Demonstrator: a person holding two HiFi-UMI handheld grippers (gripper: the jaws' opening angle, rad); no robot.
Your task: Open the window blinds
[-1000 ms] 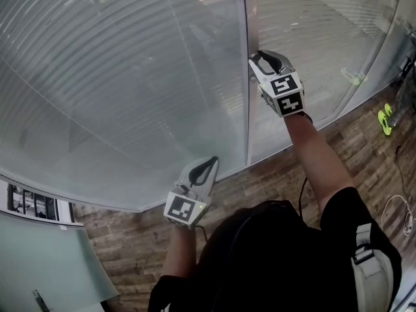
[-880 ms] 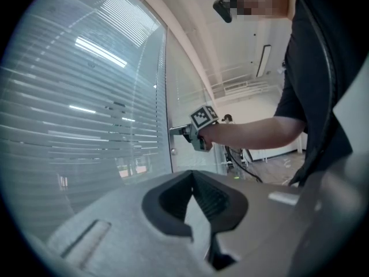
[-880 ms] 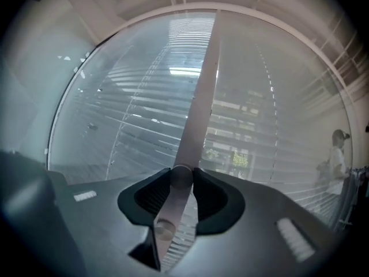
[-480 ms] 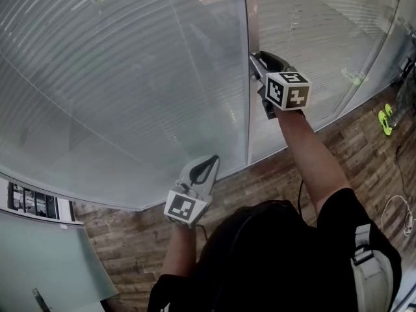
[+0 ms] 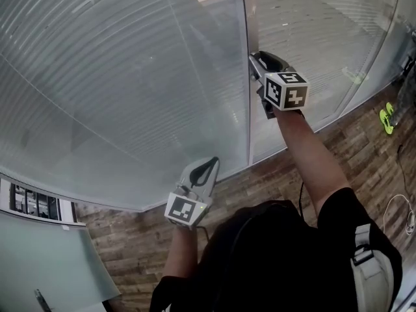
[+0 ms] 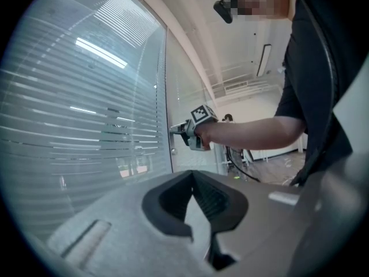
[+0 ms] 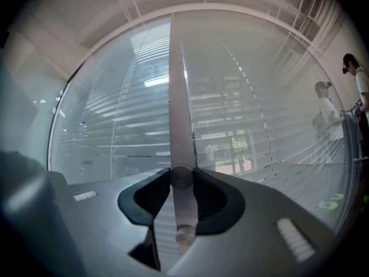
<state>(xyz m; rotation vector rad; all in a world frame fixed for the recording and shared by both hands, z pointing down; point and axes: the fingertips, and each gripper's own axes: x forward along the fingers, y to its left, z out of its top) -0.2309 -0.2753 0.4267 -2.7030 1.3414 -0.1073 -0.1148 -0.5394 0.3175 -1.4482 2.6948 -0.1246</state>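
- Step in hand, as I judge it: turning the round tilt knob [image 7: 181, 176] on the upright frame post [image 7: 176, 97]. Your right tongs [image 7: 182, 183] are clamped on this knob.
- Blinds [image 5: 130, 77] hang behind the glass on both sides of the post. The slats look only partly turned.
- Your left tongs [image 5: 212, 162] are closed on nothing, low beside the glass.
- Next you probably need to roll the right wrist about the knob's axis, with a firm grip so the pads do not slip.
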